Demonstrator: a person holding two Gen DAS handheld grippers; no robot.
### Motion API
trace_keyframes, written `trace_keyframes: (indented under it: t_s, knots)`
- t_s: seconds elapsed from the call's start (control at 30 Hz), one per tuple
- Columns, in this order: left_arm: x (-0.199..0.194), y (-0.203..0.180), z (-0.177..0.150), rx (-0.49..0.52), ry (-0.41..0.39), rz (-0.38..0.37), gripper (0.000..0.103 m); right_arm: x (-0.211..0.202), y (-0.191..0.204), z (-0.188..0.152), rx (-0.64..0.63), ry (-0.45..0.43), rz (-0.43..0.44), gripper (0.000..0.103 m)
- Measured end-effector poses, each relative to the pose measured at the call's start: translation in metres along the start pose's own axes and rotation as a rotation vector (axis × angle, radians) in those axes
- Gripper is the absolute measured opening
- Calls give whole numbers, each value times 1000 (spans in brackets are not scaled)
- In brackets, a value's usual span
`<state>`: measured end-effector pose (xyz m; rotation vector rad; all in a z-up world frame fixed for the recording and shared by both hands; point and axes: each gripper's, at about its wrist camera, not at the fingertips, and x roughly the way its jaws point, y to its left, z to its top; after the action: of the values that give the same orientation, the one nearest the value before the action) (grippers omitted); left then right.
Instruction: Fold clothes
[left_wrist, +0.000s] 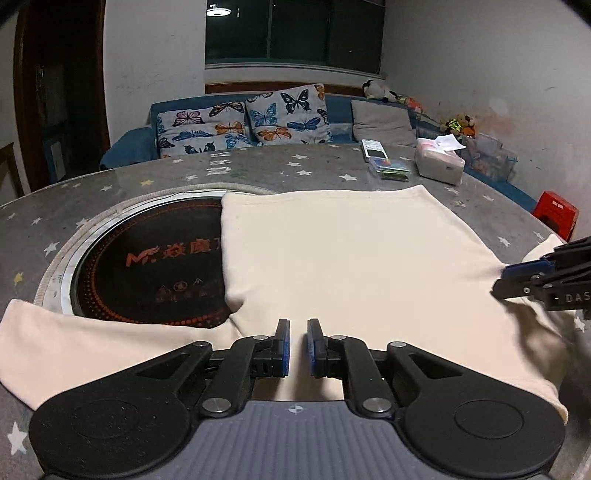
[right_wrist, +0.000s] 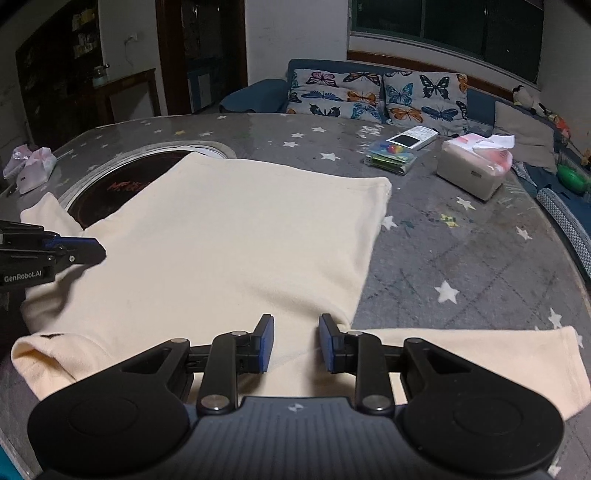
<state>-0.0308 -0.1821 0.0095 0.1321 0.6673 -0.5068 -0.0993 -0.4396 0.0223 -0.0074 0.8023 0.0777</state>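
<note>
A cream T-shirt lies flat on the grey star-patterned table, its body toward the far side and sleeves spread left and right near me. It also shows in the right wrist view. My left gripper hovers low over the shirt near its left sleeve, jaws a narrow gap apart with nothing between them. My right gripper sits over the shirt by the right sleeve, jaws open and empty. Each gripper shows in the other's view: the right one, the left one.
A round black induction hob is set into the table, partly under the shirt. A tissue box, a clear case and a remote lie at the far right. A plastic bag lies at the far left. A sofa with butterfly cushions stands behind.
</note>
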Motion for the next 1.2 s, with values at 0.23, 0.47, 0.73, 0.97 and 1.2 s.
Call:
trace_keyframes:
  t_s: [0.23, 0.47, 0.73, 0.97, 1.2]
  knots:
    - [-2, 0, 1, -7, 3, 10, 17, -25, -13, -4, 52, -71, -14, 26]
    - [-11, -9, 2, 11, -8, -15, 19, -31, -40, -30, 86, -4, -135, 27]
    - [-25, -28, 9, 44, -37, -64, 24, -51, -80, -49, 178, -21, -252, 32]
    - [-28, -57, 14, 95, -36, -125, 24, -55, -135, -63, 310, -24, -384, 32]
    - [-29, -84, 13, 146, -31, -170, 24, -55, -169, -69, 458, -84, -413, 31]
